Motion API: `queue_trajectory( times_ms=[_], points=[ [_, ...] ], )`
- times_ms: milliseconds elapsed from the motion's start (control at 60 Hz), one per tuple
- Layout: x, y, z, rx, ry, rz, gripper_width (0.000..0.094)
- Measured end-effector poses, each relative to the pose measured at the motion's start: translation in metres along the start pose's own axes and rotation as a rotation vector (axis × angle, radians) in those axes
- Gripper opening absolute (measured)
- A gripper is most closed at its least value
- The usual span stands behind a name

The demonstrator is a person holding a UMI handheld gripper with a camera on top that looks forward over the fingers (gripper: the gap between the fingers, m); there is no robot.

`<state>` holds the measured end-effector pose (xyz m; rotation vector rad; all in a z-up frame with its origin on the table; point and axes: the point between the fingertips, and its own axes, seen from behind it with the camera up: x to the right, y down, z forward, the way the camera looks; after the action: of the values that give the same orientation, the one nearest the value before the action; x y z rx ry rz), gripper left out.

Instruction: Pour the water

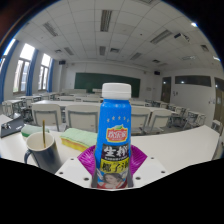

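Note:
A bottle with a white cap and a blue label with Chinese writing stands upright between my fingers. Both magenta pads press against its sides, so my gripper is shut on it. The bottle's base is hidden below the fingers, so whether it touches the white table is unclear. A paper cup with a dark inside stands on the table to the left of the bottle, a short way from the left finger.
A yellow-green sponge-like block lies on the table behind the cup. Beyond the table are rows of classroom desks and chairs, a green chalkboard and windows at the left.

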<state>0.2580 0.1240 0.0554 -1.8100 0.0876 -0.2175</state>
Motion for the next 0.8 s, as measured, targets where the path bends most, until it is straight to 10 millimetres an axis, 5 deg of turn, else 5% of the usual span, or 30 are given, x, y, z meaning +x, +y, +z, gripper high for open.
queue_trajectory(
  times_ms=[100, 133, 267, 283, 367, 583, 800],
  points=[
    [-0.009, -0.006, -0.011, -0.002, 0.003, 0.041, 0.0446],
    [0.005, -0.005, -0.002, -0.01, 0.002, 0.05, 0.0509],
    [0.001, -0.002, -0.027, -0.055, -0.012, 0.059, 0.0864],
    [0.018, -0.007, -0.025, -0.053, -0.009, 0.066, 0.0848],
    [0.018, -0.012, -0.051, -0.033, -0.006, 0.096, 0.0842],
    [-0.057, -0.012, -0.16, -0.006, -0.109, 0.106, 0.0842],
    [-0.113, 0.0, -0.207, 0.0, -0.203, 0.228, 0.0843]
  ],
)
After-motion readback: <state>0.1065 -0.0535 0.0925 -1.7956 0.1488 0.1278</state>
